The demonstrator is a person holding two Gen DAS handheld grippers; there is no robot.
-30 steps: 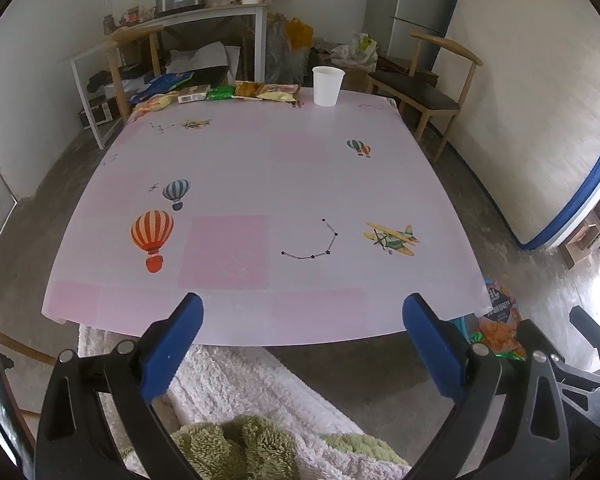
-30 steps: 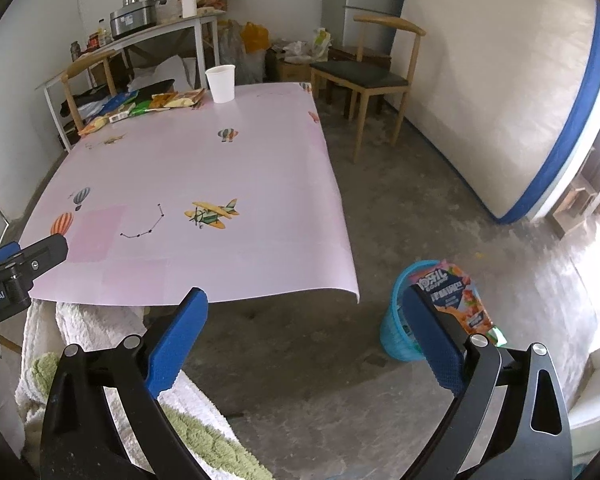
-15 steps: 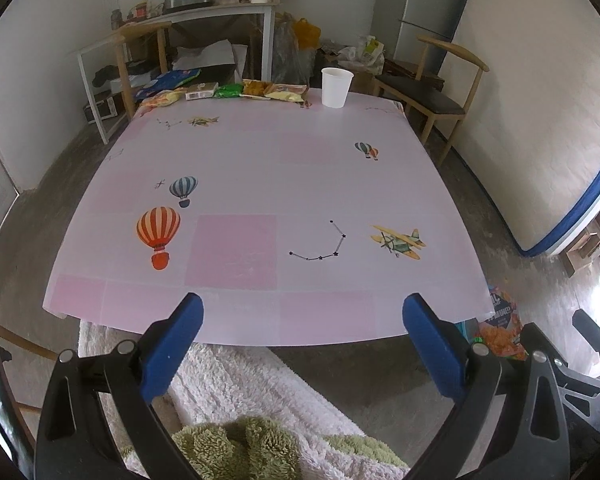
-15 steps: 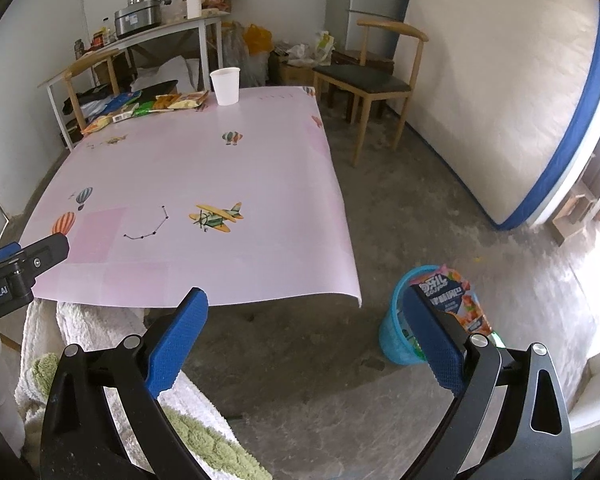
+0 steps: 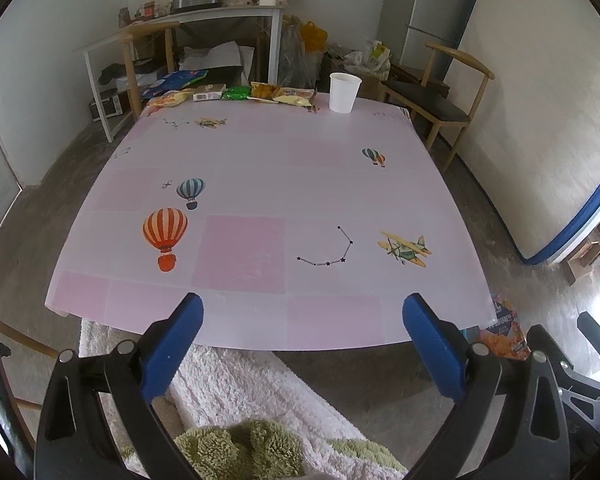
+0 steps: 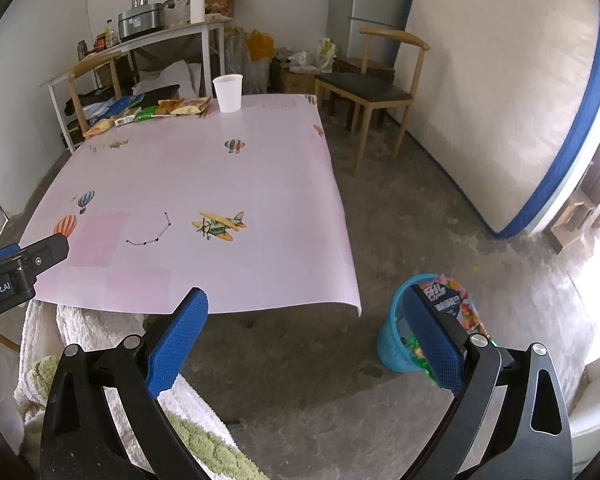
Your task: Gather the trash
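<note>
The left gripper (image 5: pixel 302 336) is held low before the near edge of the surface (image 5: pixel 260 184), aimed along it; its jaws are spread wide and nothing is held between them. The right gripper (image 6: pixel 304 332) is held off the near right corner of the surface, turned toward the floor (image 6: pixel 440 208), its jaws likewise spread and empty.

The trash, a row of snack wrappers (image 5: pixel 236 93), is seen at the far edge of the surface, with a white paper cup (image 5: pixel 343 92) standing just beside it to the right. The print on the wrappers cannot be read.

A blue bin (image 6: pixel 398 340) is shown on the floor in the right wrist view, partly covered by the right finger; a snack bag (image 6: pixel 454 300) sticks out of it. In the left wrist view only that bag (image 5: pixel 504 330) is seen, cut off by the corner of the surface, and the bin can hardly be made out. The side of the left gripper is caught at the left edge of the right wrist view.
</note>
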